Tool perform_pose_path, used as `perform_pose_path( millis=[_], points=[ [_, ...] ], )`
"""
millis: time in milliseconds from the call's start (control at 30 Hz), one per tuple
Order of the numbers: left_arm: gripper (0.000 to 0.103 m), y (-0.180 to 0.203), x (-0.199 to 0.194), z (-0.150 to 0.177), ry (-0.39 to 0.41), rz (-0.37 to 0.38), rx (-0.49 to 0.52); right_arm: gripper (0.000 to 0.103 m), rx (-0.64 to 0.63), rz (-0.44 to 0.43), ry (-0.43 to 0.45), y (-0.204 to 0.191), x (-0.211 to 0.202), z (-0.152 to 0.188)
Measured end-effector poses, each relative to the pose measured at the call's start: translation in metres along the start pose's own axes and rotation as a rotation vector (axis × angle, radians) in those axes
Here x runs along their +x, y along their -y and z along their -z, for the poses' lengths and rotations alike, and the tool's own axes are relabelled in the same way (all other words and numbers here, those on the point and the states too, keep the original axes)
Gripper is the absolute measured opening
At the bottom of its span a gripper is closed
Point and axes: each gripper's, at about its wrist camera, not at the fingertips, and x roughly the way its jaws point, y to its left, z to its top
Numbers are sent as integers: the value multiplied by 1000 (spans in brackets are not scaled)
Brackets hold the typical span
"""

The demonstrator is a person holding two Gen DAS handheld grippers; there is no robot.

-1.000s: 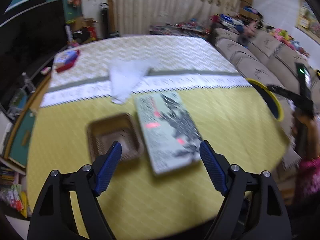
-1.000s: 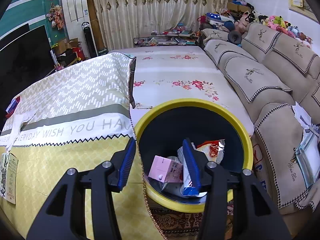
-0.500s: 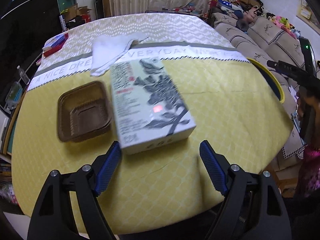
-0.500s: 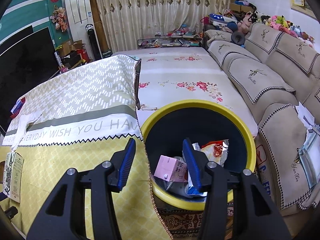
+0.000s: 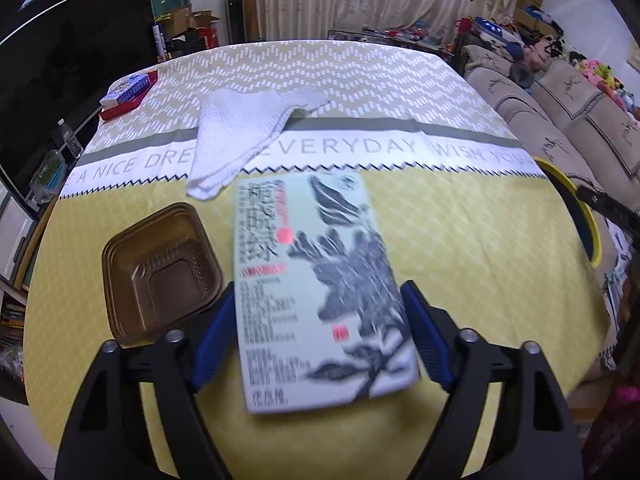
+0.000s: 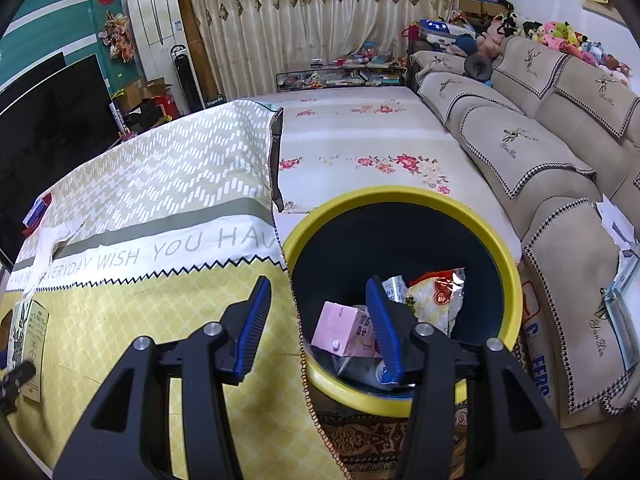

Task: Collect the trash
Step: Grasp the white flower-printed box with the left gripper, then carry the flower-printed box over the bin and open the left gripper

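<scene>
Left wrist view: left gripper (image 5: 318, 330) is straddling the near half of a flat printed box (image 5: 316, 284) lying on the yellow tablecloth (image 5: 480, 260). Jaws are standing wide and have just been closing a little, the box between them. The blue pads (image 5: 426, 332) are sitting just beside the box's long edges; the picture is blurred there, so contact is unclear, though I judge they are not yet pressing. Brown plastic tray (image 5: 160, 272) is lying just left of the box, close to the left finger. White cloth (image 5: 244, 128) is lying beyond, near the box's far end.

Doing it well, as I judge it: centre the box between the pads, keep the left finger off the tray rim, close squarely on the long edges, and take it low enough that the flat box is not pivoting out.

Right wrist view: right gripper (image 6: 318, 324) is hanging over the table edge and the yellow-rimmed bin (image 6: 400, 196), jaws about half open, nothing between them. The bin is already holding a pink carton (image 6: 340, 326) and a snack wrapper (image 6: 438, 292). The box is showing at the far left edge, well apart from the bin, so it is facing a long carry.
</scene>
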Motion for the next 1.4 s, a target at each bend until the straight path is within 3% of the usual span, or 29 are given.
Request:
perform_pose_path(
  millis=[333,533,833,1033,1267,1400],
  points=[
    [77,9,6,5,5,-50,33,48,1,-9,-24,-1,9,5],
    [72,9,11,-4,27,-47,32,48,-10,-18,-19,-6,7,5],
    [72,16,5,-7,33,13,38,48,6,-9,-10,1,3,4],
    [72,30,-11,-16,78,46,72,48,22,-4,7,11,-6,1],
    [72,71,-26,-40,130,114,161,48,66,20,28,37,-15,1],
    [72,113,-23,-55,126,198,237,48,106,47,35,62,-19,3]
  ],
)
